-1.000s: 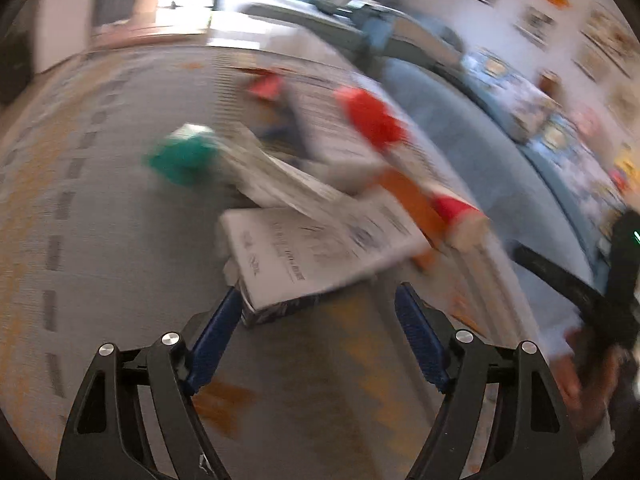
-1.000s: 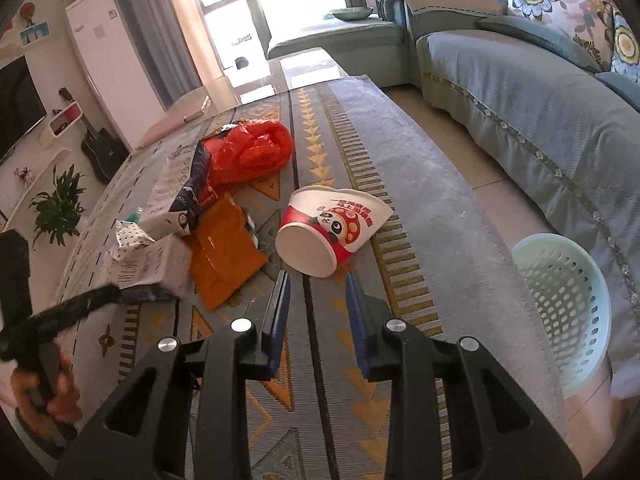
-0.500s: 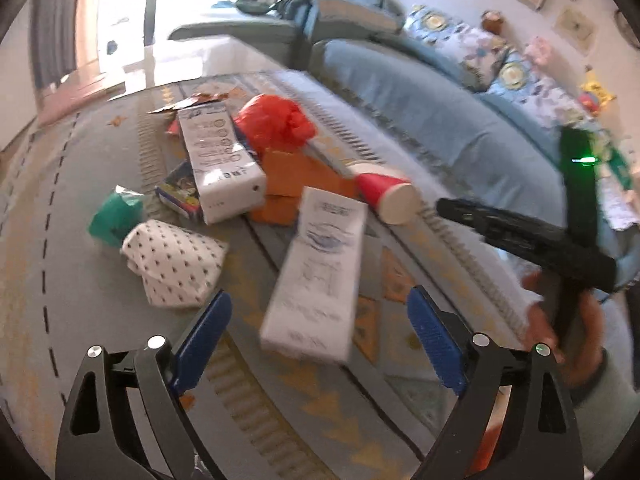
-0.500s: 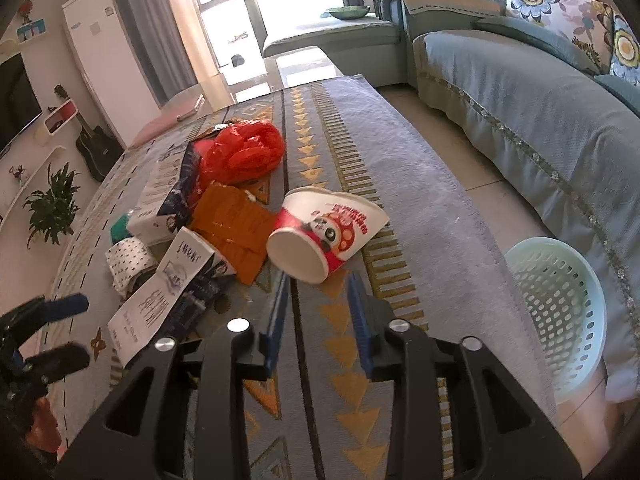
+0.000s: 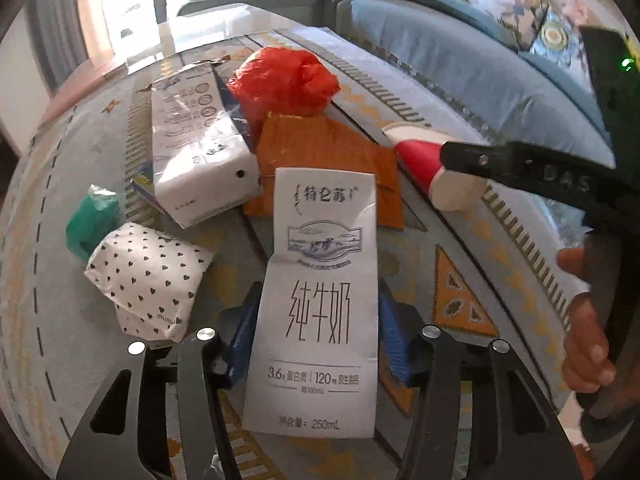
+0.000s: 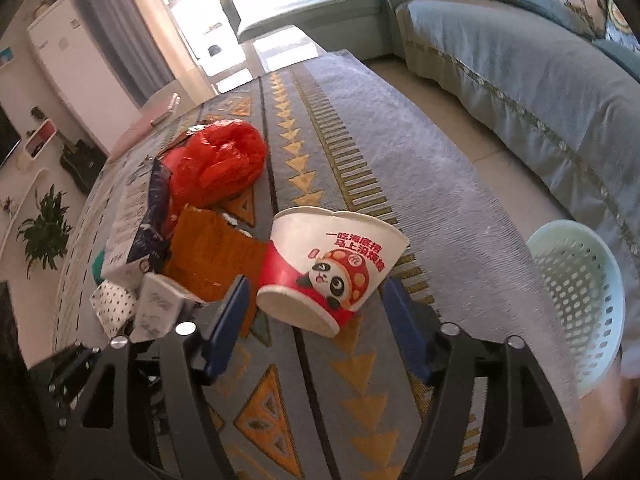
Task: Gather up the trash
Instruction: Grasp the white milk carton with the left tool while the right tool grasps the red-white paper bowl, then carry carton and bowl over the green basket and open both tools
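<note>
Left claw (image 5: 316,336) clamped on milk carton (image 5: 318,300). Right claw (image 6: 316,316) spread wide around tipped paper cup (image 6: 332,268), pads apart from it.

left of the paper cup (image 6: 334,268), the orange wrapper (image 6: 212,258), red plastic bag (image 6: 218,168) and milk cartons (image 6: 134,224) crowd the bench (image 6: 420,184); right of the cup bare cloth runs to the edge above the mint basket (image 6: 580,300).

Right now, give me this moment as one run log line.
left hand-held gripper: shut on milk carton | right hand-held gripper: open around paper cup | basket: right of rug, on floor
</note>
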Motion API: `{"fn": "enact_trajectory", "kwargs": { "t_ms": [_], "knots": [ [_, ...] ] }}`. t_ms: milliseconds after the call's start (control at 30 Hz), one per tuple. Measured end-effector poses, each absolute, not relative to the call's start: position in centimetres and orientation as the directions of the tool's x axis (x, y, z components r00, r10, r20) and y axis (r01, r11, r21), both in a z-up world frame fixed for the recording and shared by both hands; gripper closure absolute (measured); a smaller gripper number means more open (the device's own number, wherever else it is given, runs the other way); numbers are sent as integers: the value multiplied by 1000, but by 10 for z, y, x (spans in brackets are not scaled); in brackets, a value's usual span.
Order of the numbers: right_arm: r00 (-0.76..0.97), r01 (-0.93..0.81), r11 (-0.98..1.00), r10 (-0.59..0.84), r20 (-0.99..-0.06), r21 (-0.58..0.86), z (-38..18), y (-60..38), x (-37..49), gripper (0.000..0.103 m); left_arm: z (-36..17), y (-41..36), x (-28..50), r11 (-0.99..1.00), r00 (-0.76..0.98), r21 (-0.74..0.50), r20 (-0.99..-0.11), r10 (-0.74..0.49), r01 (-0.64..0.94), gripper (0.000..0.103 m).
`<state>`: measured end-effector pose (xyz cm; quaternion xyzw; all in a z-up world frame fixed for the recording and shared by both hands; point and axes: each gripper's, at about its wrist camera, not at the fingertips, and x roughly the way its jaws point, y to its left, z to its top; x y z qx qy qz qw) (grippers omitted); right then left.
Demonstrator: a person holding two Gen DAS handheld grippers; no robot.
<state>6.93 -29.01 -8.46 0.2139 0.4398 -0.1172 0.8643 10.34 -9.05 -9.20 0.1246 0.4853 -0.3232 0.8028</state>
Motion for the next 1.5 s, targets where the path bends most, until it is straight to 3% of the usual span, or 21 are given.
{"fn": "enact_trajectory", "kwargs": {
  "t_ms": [467, 833, 1267, 1500],
  "knots": [
    [507, 458, 861, -48, -861, 222, -101, -291, 94, 35, -87, -89, 98, 774, 359, -144, -823, -440, 617, 52],
    [604, 454, 853, -82, -793, 257, -63, -305, 50, 39, -50, -97, 85, 749, 403, -186, -748, -527, 636, 52],
    [672, 607, 756, -324, -666, 245, 8, -387, -79, 39, 5, -206, 37, 584, 344, -226, -625, -701, 779, 52],
    [598, 720, 643, -384, -703, 261, -15, -451, -133, 39, -14, -289, 12, 516, 257, -214, -674, -693, 829, 52]
  ]
}}
